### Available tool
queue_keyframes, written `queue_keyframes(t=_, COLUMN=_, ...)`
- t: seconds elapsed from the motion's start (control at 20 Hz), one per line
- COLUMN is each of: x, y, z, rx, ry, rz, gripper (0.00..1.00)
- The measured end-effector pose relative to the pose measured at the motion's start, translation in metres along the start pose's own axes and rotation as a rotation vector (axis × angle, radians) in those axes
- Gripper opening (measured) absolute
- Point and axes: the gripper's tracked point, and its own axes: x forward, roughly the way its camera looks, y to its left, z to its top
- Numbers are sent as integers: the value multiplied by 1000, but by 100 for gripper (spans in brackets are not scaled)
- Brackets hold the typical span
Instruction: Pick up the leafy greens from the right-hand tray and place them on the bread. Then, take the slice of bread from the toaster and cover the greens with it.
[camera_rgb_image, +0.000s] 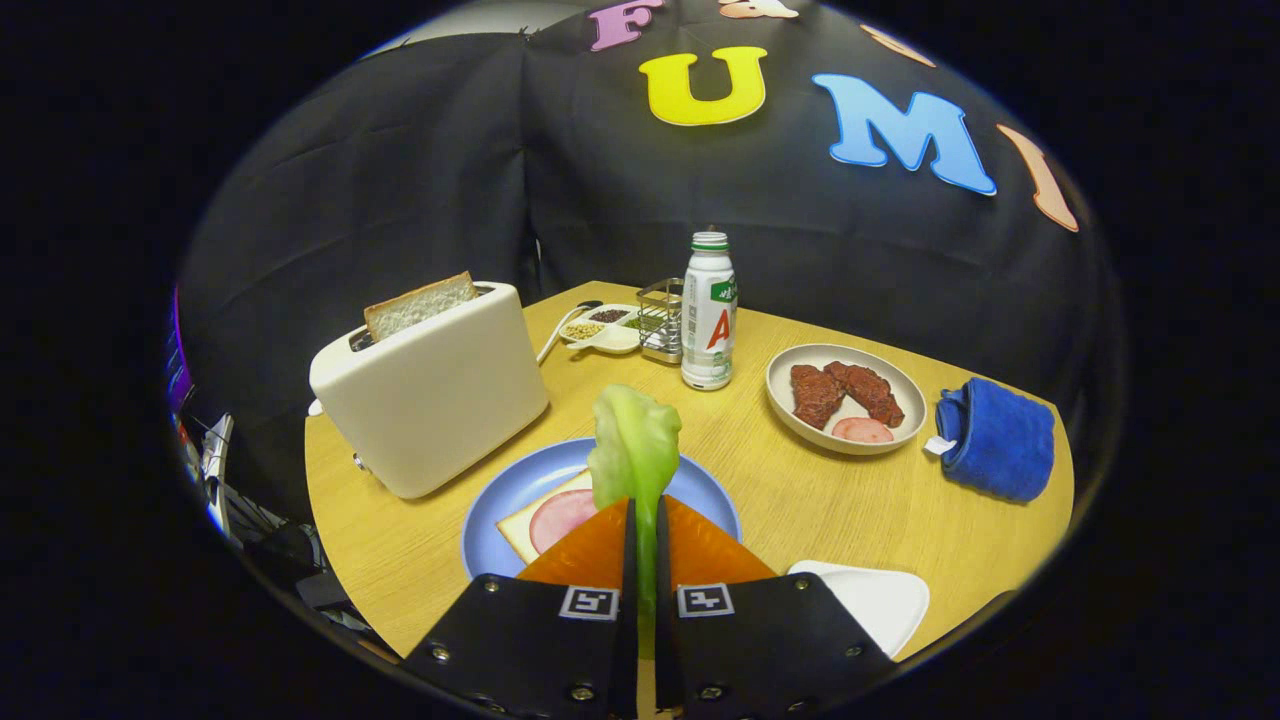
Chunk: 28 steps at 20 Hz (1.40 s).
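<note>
My gripper (641, 505) is shut on a pale green lettuce leaf (632, 445), which sticks up from between the fingertips. It hangs over a blue plate (520, 482) that holds a slice of bread (522, 528) topped with a pink round of ham (560, 518). To the left of the plate stands a cream toaster (435, 395) with a second bread slice (418, 303) poking out of its slot. A white tray (880, 598) lies just right of my fingers, partly hidden by them.
Beyond the plate stand a white bottle (708, 318), a small metal rack (661, 320) and a divided condiment dish with a spoon (600, 328). A beige plate of meat (846, 398) and a rolled blue cloth (995, 438) sit to the right on the wooden table (800, 500).
</note>
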Motion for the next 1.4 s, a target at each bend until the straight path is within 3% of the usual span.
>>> queue_keyframes(t=0.15, x=8, y=31, z=8, rx=107, ry=-13, rz=54, gripper=7)
queue_keyframes(t=0.5, x=21, y=53, z=9, rx=110, ry=2, rz=83, gripper=9)
queue_keyframes(t=0.6, x=25, y=65, z=8, rx=108, ry=6, rz=117, gripper=24)
queue_keyframes(t=0.7, x=26, y=67, z=7, rx=97, ry=3, rz=111, gripper=54)
queue_keyframes(t=1.15, x=13, y=55, z=14, rx=132, ry=-43, rz=64, gripper=56)
queue_keyframes(t=1.4, x=0, y=60, z=25, rx=131, ry=-134, rz=1, gripper=56)
